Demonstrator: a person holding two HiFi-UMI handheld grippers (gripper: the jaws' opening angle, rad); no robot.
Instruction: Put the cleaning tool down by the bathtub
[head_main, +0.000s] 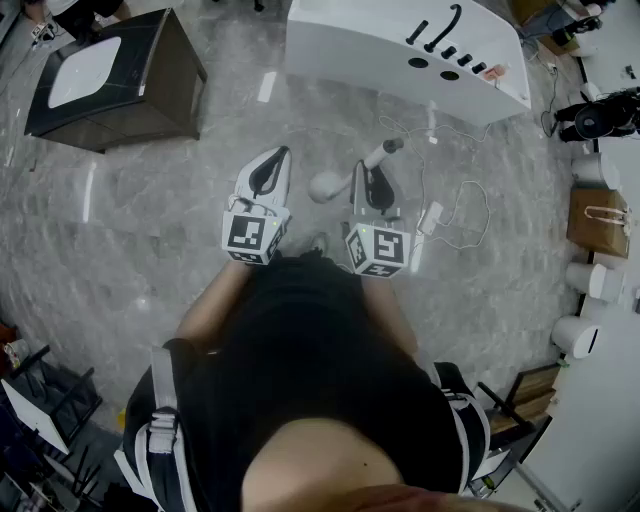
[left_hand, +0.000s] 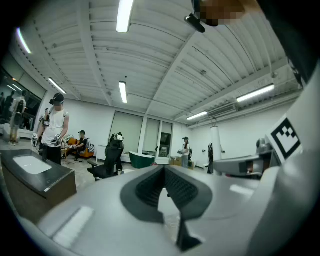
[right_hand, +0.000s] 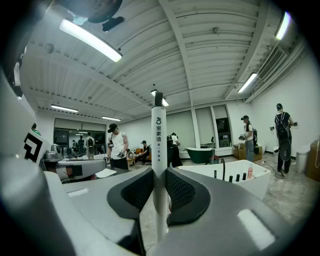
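1. Surface: grey marble-pattern floor (head_main: 140, 230). White cables (head_main: 462, 214) lie loose on it toward its right edge, between the person and the bathtub.
2. Bathtub (head_main: 370, 50): white, at the far edge of the floor in the head view, with black fittings (head_main: 447, 38) on its rim.
3. Dark cabinet (head_main: 160, 95): stands at the far left corner of the floor and carries a white basin (head_main: 85, 70).
4. Right edge of the floor: a brown paper bag (head_main: 598, 222) and several white cylinders.
5. Room: white ribbed ceiling (right_hand: 210, 55) with tube lights, white walls and a green tub (right_hand: 200, 154) at the far wall. Several people stand or sit in the background.
6. Left gripper (head_main: 280, 156): pads pressed together at the tips, with nothing between them. It is held level over the floor.
7. Right gripper (head_main: 363, 170): pads pinch the white handle of the cleaning tool (head_main: 325, 186). In the right gripper view the handle stands upright between them.
8. Cleaning tool: held above the floor in front of the person, between the person and the bathtub and apart from the tub. Its rounded head lies between the two grippers. Whether the head touches the floor cannot be told.
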